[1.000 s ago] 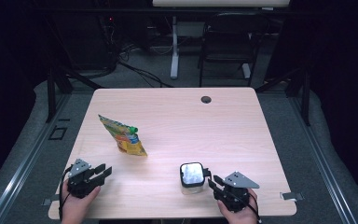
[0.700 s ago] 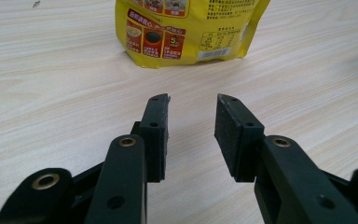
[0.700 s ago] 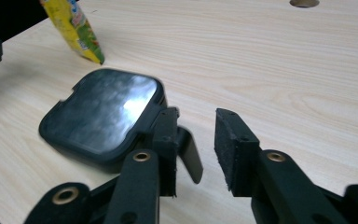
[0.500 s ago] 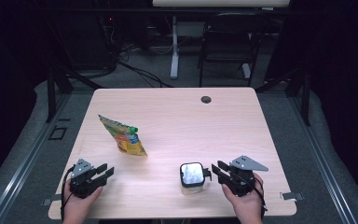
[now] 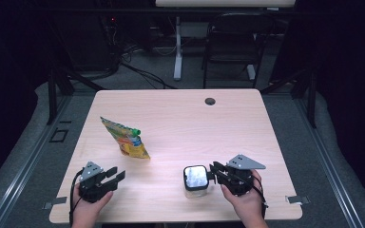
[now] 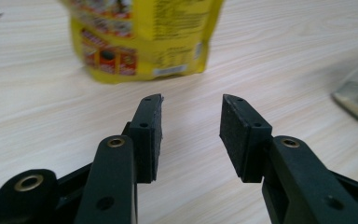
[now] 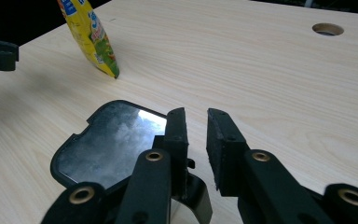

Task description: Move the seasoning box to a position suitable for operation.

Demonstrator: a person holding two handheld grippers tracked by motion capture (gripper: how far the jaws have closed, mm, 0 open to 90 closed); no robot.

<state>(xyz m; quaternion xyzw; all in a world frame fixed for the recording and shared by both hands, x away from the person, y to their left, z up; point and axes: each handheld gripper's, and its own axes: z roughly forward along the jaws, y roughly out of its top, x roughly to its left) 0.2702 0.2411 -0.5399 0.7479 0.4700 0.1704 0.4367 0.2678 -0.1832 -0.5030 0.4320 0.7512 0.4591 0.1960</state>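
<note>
Starting at the left of the high view: the left gripper (image 5: 113, 176) sits near the front-left corner of the light wood worktop (image 5: 180, 114), held in the person's left hand (image 5: 88, 209). Its jaws are released with nothing between them, and they've just been opening a bit wider. In the left gripper view those jaws aim at the bottom edge of the yellow snack pouch (image 6: 142, 39), with a strip of bare wood between the pads and the pouch, so no contact.

From above, the pouch (image 5: 123, 138) lies flat, up and to the right of the left gripper, with a green cap poking out of its far side.

Further right, close to the front edge, is a small clear container with a black-rimmed lid (image 5: 196, 179). The right gripper (image 5: 213, 173) is just beside it on the right, in the person's right hand (image 5: 244, 204), grey three-cornered plate on top. In the right gripper view the lid (image 7: 109, 140) sits under and left of the left jaw, not in the gap. Those jaws have just been closing, stand a narrow gap apart and clasp nothing.

Way at the back there's a round cable hole (image 5: 210, 101).
</note>
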